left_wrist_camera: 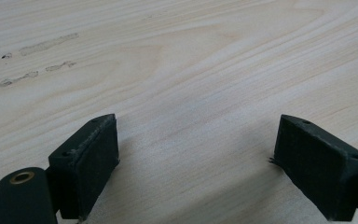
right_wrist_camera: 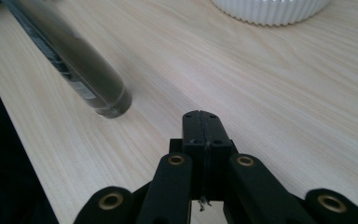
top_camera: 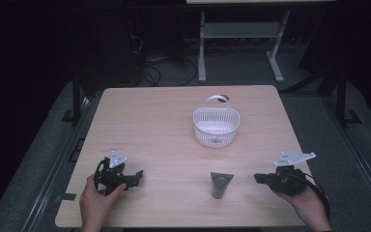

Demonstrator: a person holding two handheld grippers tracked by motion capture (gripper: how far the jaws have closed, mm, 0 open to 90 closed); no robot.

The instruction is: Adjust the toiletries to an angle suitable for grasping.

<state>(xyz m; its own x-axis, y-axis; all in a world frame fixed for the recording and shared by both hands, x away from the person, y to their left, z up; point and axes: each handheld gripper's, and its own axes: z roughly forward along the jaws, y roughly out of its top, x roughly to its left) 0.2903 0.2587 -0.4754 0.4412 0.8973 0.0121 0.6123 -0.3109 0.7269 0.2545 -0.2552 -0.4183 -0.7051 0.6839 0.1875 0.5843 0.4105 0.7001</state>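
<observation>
A dark tube (top_camera: 220, 184) lies flat near the table's front edge, its wide crimped end toward the far side. In the right gripper view the tube (right_wrist_camera: 74, 60) lies to the left of the jaws, cap end nearest. My right gripper (top_camera: 258, 178) rests right of the tube with its jaws pressed together on nothing; the shut pads (right_wrist_camera: 200, 126) show plainly. My left gripper (top_camera: 138, 175) sits at the front left, jaws wide apart over bare wood (left_wrist_camera: 196, 140). A white slatted basket (top_camera: 216, 126) with a handle stands at the table's middle.
The light wooden table (top_camera: 154, 125) has faint scuff marks (left_wrist_camera: 42, 44) near the left gripper. A desk frame and cables sit on the floor behind the table. A hand holds each gripper at the front edge.
</observation>
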